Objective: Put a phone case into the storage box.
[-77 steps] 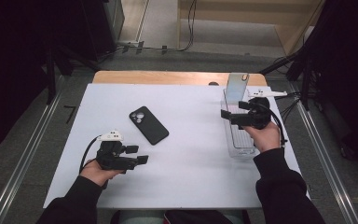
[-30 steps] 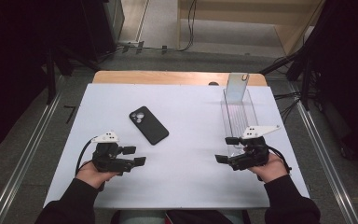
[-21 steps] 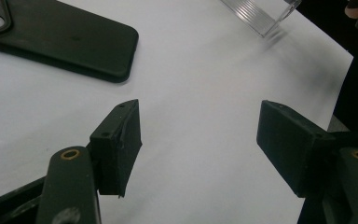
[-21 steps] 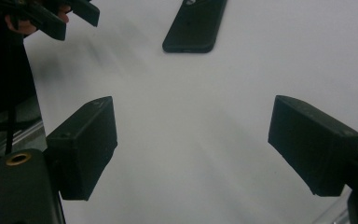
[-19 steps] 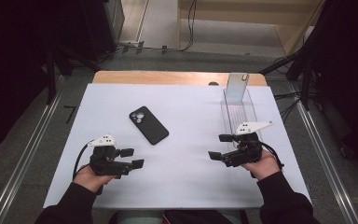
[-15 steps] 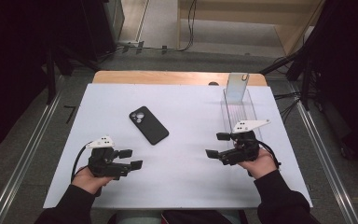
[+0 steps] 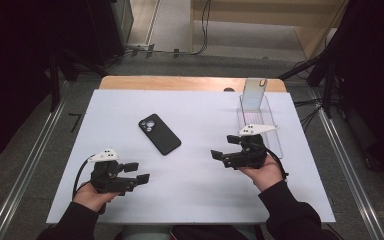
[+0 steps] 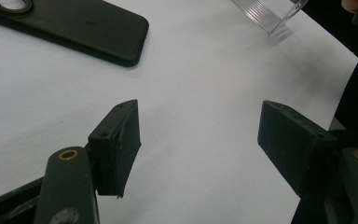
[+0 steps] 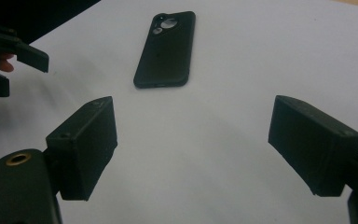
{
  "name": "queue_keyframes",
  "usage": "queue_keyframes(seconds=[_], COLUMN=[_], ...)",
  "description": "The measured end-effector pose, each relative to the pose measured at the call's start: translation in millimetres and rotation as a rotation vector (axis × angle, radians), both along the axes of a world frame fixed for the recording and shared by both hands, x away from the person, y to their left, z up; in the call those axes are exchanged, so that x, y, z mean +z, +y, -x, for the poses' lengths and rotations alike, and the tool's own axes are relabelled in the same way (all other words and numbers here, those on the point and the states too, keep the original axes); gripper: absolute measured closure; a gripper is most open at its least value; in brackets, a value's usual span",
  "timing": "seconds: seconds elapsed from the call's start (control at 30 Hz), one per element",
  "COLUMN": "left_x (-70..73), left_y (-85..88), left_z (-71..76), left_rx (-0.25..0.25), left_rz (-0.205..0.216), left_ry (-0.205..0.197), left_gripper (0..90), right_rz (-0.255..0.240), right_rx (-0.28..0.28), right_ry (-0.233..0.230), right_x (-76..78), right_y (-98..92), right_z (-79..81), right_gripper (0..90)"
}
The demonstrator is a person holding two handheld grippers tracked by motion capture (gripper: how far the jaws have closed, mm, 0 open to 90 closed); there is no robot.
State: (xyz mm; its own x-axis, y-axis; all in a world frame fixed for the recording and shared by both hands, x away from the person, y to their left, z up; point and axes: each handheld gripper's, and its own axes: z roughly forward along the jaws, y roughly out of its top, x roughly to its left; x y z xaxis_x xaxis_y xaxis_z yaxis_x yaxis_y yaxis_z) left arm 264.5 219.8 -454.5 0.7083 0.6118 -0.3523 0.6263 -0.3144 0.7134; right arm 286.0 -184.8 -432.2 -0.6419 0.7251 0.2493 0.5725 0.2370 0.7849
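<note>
A black phone (image 7: 160, 134) lies camera side up on the white table (image 7: 200, 200), left of the middle. In the high view my left gripper (image 7: 136, 171) rests near the front left, open, its jaws pointing right. My right gripper (image 7: 223, 148) is open too, low over the table right of the middle, and its jaws point left toward the phone. In the left gripper view the phone (image 8: 74, 25) lies beyond the open left gripper (image 8: 200, 130). In the right gripper view the phone (image 9: 165, 49) is ahead of the open right gripper (image 9: 193, 135). Nothing is between either pair of jaws.
A clear plastic stand (image 7: 260, 120) sits at the back right of the table, just behind my right hand; its corner (image 8: 265, 14) shows in the left gripper view. A wooden strip (image 7: 190, 83) runs along the far edge. Dark floor and metal rails surround the table.
My right gripper has come away from the clear stand to the near right, then slid left toward the table's middle and the phone. The left gripper has hardly moved.
</note>
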Motion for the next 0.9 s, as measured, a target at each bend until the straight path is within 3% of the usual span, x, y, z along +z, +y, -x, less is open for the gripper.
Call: queue_keyframes(seconds=[0.17,0.3,0.4,0.43,0.63,0.9], left_x=[-0.1,-0.1,0.0,0.1,-0.1,0.4], left_y=[-0.2,0.5,0.9,0.9,-0.1,-0.3], left_z=[-0.4,-0.5,-0.5,-0.6,-1.1,-2.7], left_rx=[-0.004,-0.005,-0.001,0.0,-0.004,-0.006], left_rz=[-0.003,0.0,0.001,0.001,0.001,0.001], left_ry=[0.003,0.003,0.003,0.002,0.003,0.002], left_gripper=[29.9,29.9,29.9,29.9,29.9,29.9], right_rz=[0.037,0.021,0.001,-0.017,0.033,0.007], right_rx=[0.02,0.022,0.039,0.052,0.032,0.038], right_ry=[-0.011,-0.009,0.002,0.019,0.011,0.019], right_x=[-1.3,-1.5,-0.9,-0.1,0.8,-4.2], right_y=[12.5,20.8,25.8,27.6,41.6,59.2], right_z=[-6.9,-14.3,-21.2,-23.8,-35.8,-52.8], right_gripper=[13.8,12.9,6.6,0.0,0.0,0.0])
